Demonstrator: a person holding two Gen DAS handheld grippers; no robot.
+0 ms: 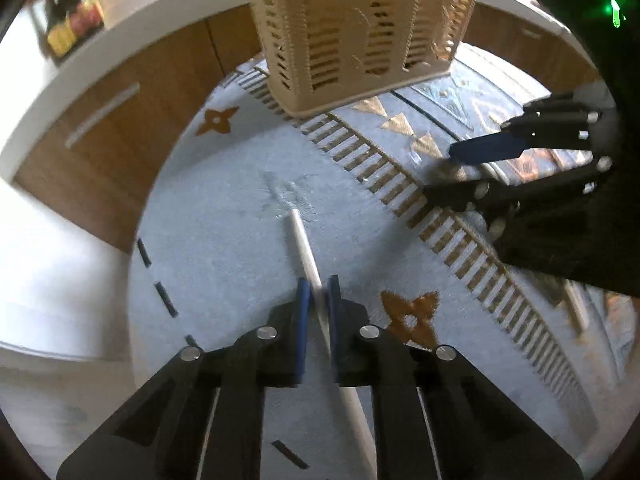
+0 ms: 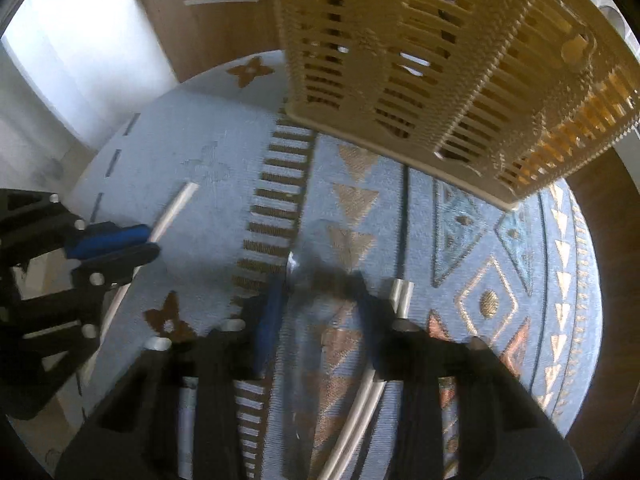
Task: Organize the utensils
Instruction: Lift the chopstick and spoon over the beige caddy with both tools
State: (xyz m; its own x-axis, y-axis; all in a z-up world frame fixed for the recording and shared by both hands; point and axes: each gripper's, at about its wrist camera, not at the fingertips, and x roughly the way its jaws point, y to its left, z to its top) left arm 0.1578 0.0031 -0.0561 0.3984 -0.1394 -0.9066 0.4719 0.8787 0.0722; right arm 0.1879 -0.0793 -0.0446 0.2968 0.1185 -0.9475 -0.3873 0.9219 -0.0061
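Left gripper (image 1: 318, 300) — clamped on white chopstick (image 1: 304, 244) above mat (image 1: 224, 240) | right gripper (image 2: 320, 312) — jaws apart over clear utensil, blurred | slotted basket (image 2: 400, 60) beyond, on mat.

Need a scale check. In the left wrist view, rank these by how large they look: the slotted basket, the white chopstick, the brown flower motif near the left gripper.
1. Slotted basket, largest, though cropped at the top.
2. White chopstick, long but thin, clamped in the left gripper.
3. Brown flower motif, smallest.
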